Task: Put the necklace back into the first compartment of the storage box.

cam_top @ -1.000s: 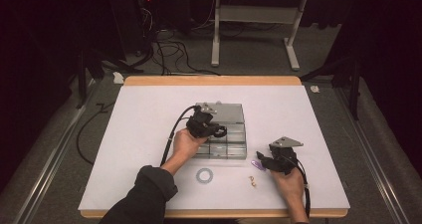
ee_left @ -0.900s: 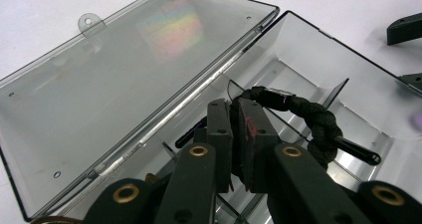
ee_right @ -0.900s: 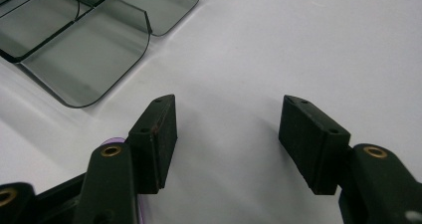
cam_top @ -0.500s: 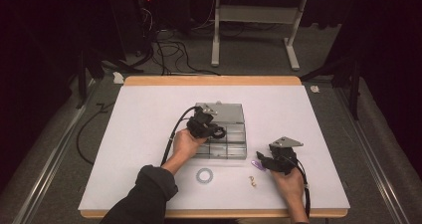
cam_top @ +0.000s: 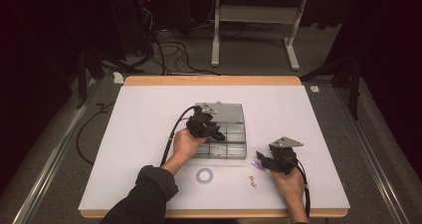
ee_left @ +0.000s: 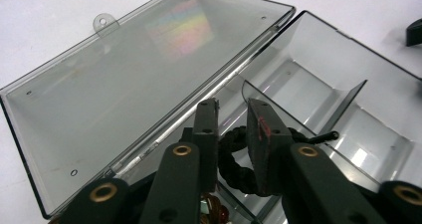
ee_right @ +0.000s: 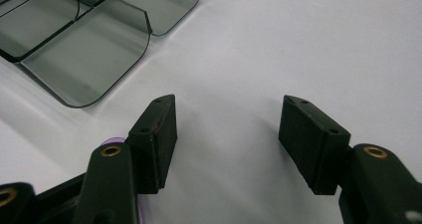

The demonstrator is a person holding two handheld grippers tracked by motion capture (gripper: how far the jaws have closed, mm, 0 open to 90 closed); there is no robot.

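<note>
A clear plastic compartment box [cam_top: 234,147] lies open mid-table, its lid [ee_left: 124,84] folded flat behind it. My left gripper [cam_top: 213,130] reaches into a compartment [ee_left: 348,84] of the box. Its jaws [ee_left: 233,104] have just been opening, and a black braided loop [ee_left: 234,159] lies between them, free of the pads. My right gripper [cam_top: 263,160] rests low over the white table to the right of the box, its jaws [ee_right: 229,114] wide open with nothing between them. A small purple item [ee_right: 112,140] lies under its left jaw.
A white ring [cam_top: 204,175] and a small beige piece [cam_top: 253,181] lie on the white tabletop [cam_top: 149,134] in front of the box. Something red-orange [ee_left: 214,211] sits in the box below my left jaws. Cables and a table frame [cam_top: 249,35] stand on the floor beyond.
</note>
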